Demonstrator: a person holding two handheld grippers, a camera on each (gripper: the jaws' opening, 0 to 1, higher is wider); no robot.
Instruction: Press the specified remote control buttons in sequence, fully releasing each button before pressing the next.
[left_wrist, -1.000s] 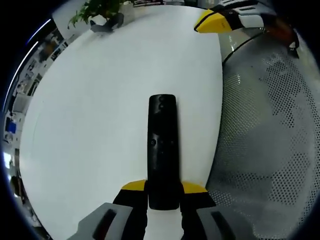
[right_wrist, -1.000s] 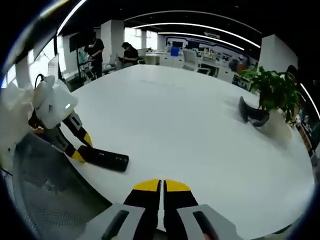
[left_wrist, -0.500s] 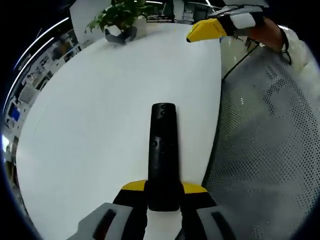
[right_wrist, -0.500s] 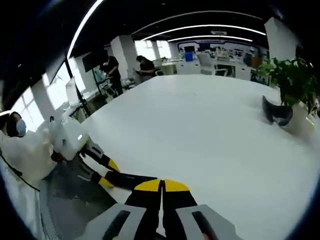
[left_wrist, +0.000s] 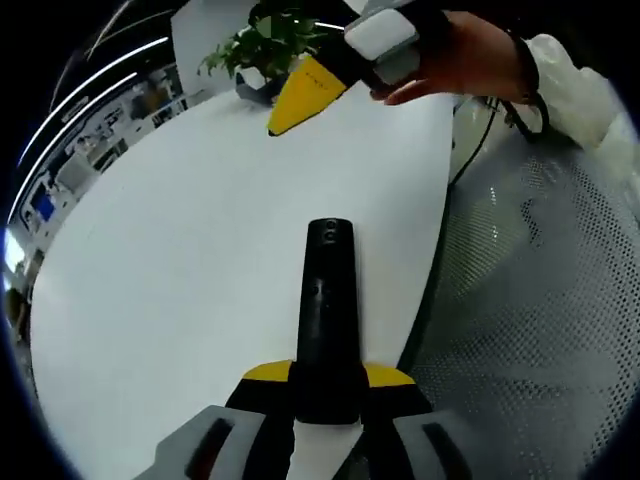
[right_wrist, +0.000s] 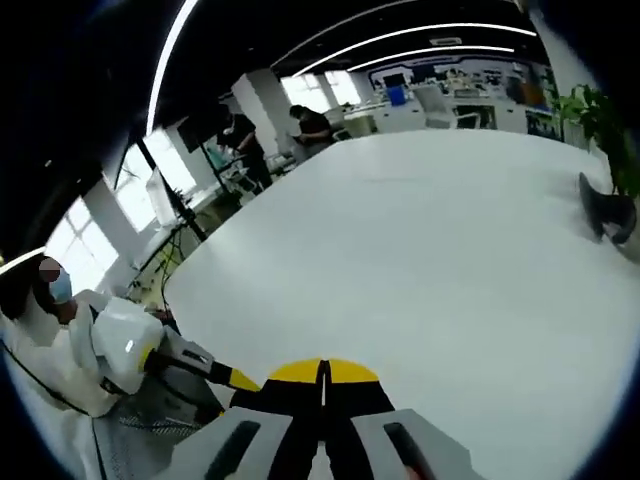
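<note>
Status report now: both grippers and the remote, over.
Left gripper shut on remote, held over white table. Right gripper shut, empty, raised above remote. Nothing in the way.

1. The black remote control (left_wrist: 327, 300) shows round buttons in the left gripper view, but their markings are too small and blurred to read.
2. Signs in the far office background of the right gripper view are too blurred to read.
</note>
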